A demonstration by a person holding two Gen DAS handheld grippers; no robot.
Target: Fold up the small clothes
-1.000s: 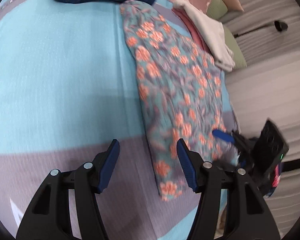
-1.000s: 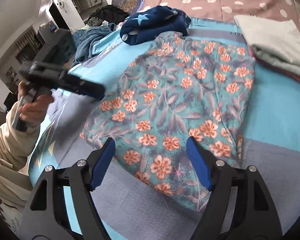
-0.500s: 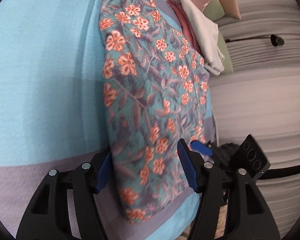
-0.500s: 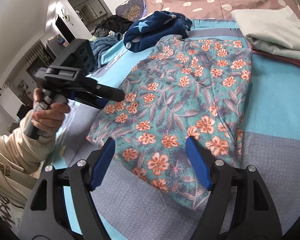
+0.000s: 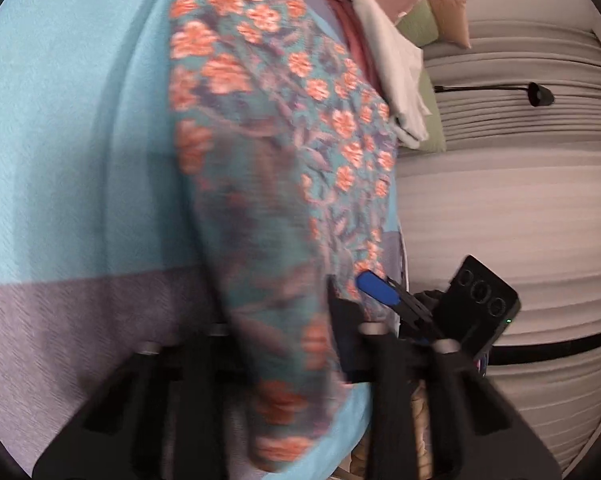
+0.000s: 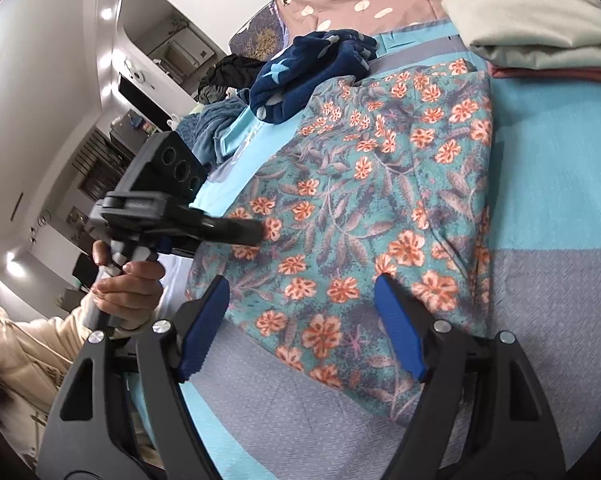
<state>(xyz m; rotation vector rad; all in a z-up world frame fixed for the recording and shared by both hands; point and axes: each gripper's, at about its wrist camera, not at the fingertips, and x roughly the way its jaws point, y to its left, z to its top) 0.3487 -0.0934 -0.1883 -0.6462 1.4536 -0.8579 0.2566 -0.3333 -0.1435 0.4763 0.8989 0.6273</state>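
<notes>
Left claw (image 5: 284, 344) is pinched on the near-left edge of the floral garment (image 6: 380, 216); in the left wrist view the cloth, blurred, runs up between its closed-in fingers at lower centre. Right claw (image 6: 300, 328) is spread wide, blue pads (image 6: 400, 340) low over the garment's near hem; contact cannot be confirmed. The garment lies mostly flat at frame centre on the blue-and-grey bed cover (image 6: 560, 184). A navy star-print blanket (image 6: 304, 72) touches its far edge; a folded pale stack (image 6: 532, 20) sits at upper right. Bare cover lies right of the garment.
</notes>
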